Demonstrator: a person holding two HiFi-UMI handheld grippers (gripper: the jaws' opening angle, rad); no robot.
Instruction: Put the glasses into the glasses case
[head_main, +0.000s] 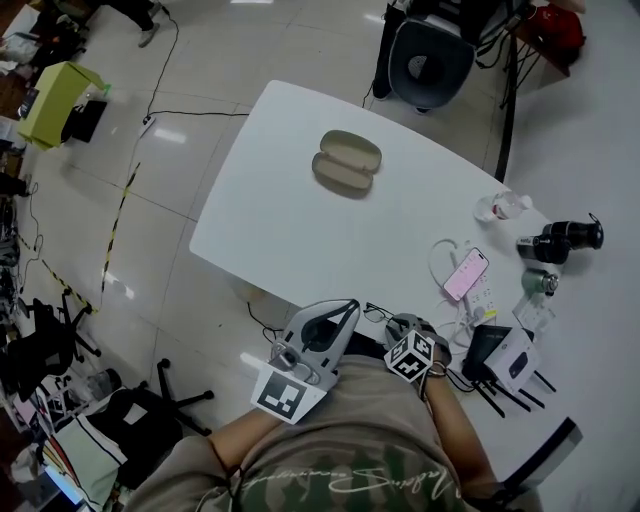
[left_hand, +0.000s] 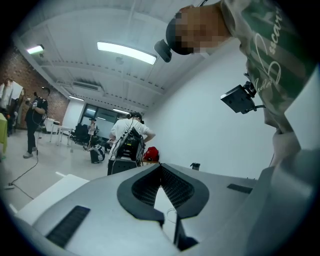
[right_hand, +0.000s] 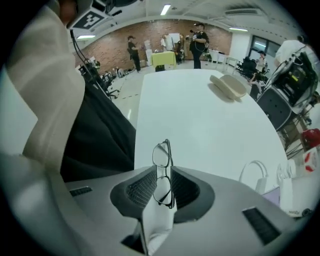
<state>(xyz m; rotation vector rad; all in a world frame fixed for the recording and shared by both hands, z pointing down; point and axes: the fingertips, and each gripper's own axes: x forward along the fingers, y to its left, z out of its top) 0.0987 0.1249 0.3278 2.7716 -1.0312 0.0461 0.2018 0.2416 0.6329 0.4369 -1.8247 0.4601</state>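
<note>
My right tongs (right_hand: 161, 171) pinch the glasses (right_hand: 161, 154) by their thin frame, probably light and fragile; left tongs (left_hand: 160, 166) closed, empty.

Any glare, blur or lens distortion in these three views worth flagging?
Head view: ceiling lights glare off the floor tiles, while the glasses case is sharp and evenly lit. Left gripper view: heavy fisheye with dark corners, and the ceiling strip light is blown out. Right gripper view: same fisheye, so the table edges bow; the glasses in the jaws are in focus.
</note>
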